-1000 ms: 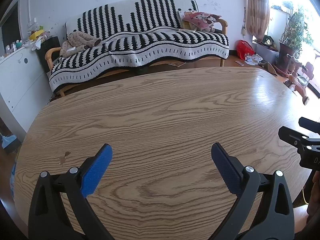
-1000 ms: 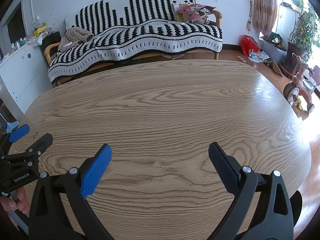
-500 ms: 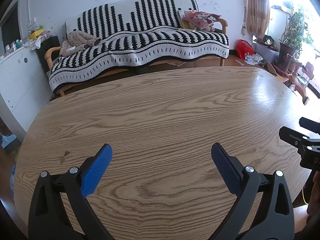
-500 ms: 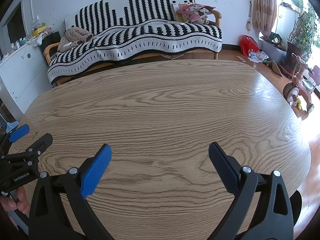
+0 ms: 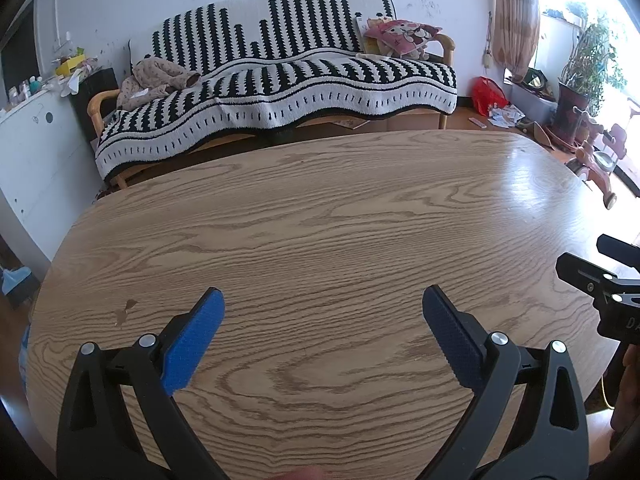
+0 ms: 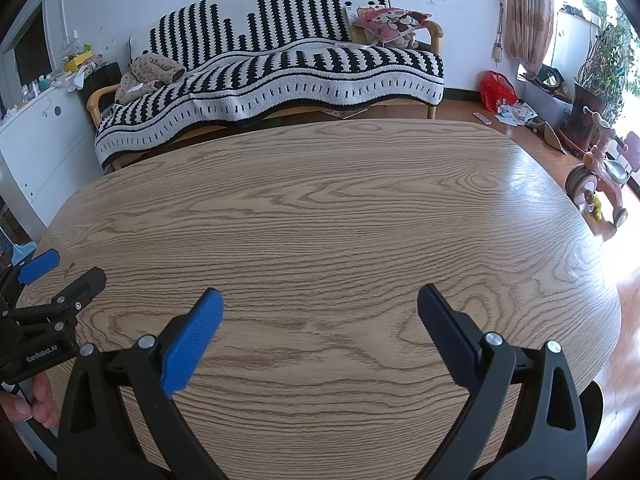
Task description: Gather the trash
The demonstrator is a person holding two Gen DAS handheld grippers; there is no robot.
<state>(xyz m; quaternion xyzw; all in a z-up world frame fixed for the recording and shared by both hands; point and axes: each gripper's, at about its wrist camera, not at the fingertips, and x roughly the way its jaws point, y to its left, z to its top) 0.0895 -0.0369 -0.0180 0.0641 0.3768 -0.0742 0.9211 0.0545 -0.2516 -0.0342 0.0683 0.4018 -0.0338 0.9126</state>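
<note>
Your left gripper (image 5: 323,308): black frame, blue pads | your right gripper (image 6: 319,308): black frame, blue pads | table (image 6: 320,208): tan wood grain | sofa throw (image 5: 280,64): black-and-white stripes with wavy border | cushion (image 5: 400,34): pink cartoon print | bag (image 6: 496,90): red | curtain (image 5: 516,16): beige-brown mottled.
</note>
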